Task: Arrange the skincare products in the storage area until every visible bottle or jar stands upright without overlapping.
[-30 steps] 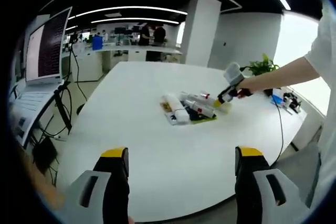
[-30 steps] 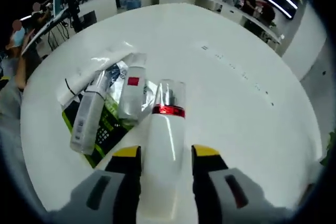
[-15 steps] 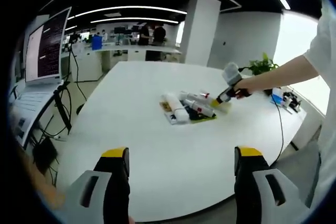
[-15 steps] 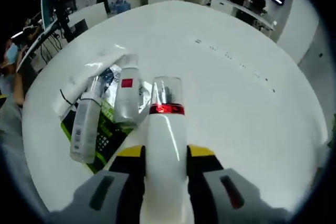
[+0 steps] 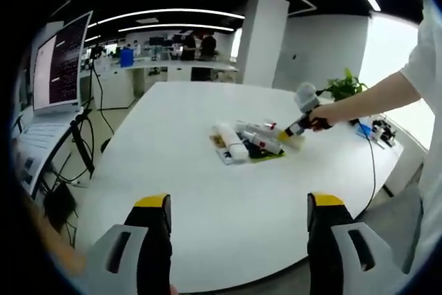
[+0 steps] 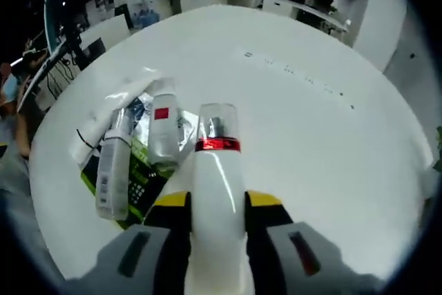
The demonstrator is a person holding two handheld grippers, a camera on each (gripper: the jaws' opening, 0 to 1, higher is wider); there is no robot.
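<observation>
Pretty early days on this one, I'd say. The right gripper (image 6: 210, 202) is clamped on a white bottle (image 6: 217, 191) with a red band and clear cap, pointing straight out ahead of it along the jaws, lifted above the counter (image 6: 311, 136). It's not stood up anywhere yet. Just ahead and to the gripper's left, the rest of the pile is lying flat: a bottle with a red label (image 6: 162, 129), a slim clear bottle (image 6: 110, 164) and a white tube (image 6: 114, 98), all overlapping on a green and black packet (image 6: 135, 184). So basically everything's left to do.

The left gripper (image 5: 231, 205) hangs back with its jaws wide apart, holding nothing, the pile (image 5: 245, 143) well ahead of it. The person's arm (image 5: 366, 98) reaches out over the counter to the far side of the pile.
</observation>
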